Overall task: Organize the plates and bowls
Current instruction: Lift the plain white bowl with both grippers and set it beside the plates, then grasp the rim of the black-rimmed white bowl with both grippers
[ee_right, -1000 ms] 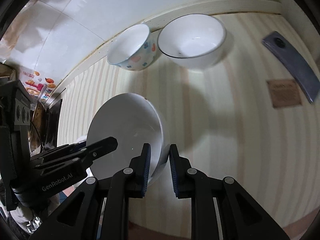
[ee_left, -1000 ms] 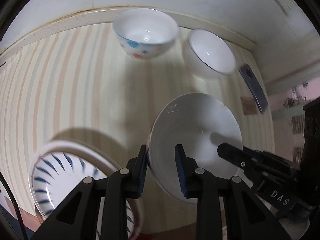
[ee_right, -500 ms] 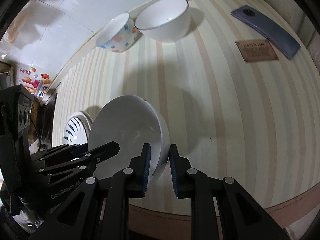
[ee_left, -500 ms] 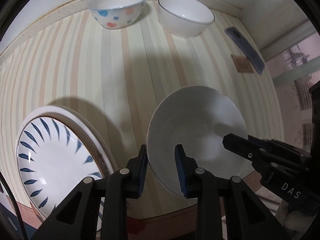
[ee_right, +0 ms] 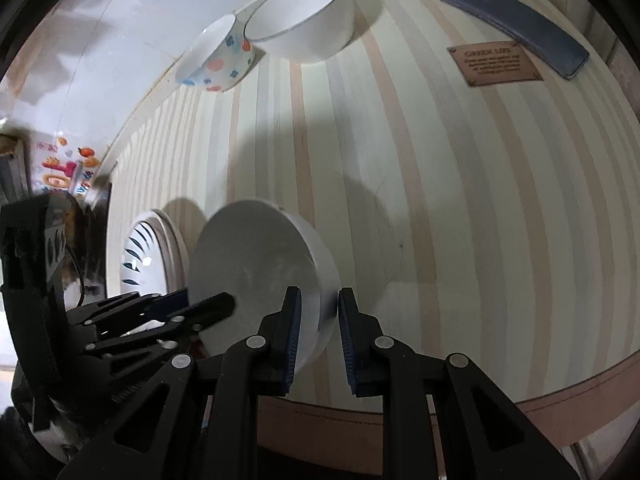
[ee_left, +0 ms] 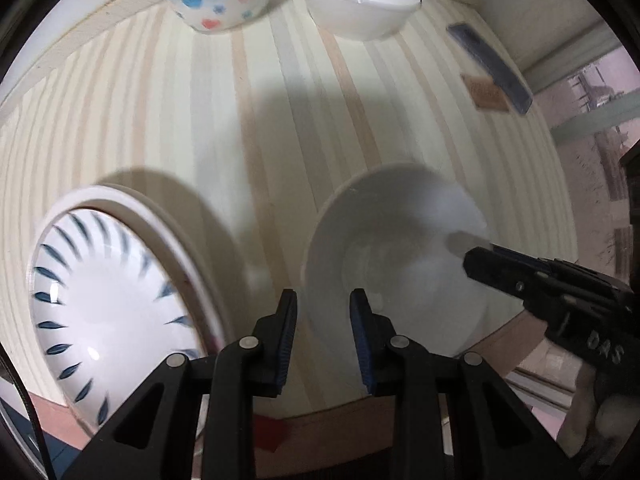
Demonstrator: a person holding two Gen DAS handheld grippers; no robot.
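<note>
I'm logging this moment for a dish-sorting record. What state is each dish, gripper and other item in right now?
plain white bowl: held at its rim by both grippers, tilted.
left gripper: shut on the bowl's rim.
right gripper: shut on the opposite rim.
blue-leaf plate: lying flat, untouched.
spotted bowl: upright, empty.
dark-rimmed white bowl: upright, empty.
phone: lying camera side up.

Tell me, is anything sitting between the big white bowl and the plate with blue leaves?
No. Only bare striped table lies between the white bowl, gripped by both grippers, and the blue-leaf plate beside it.
</note>
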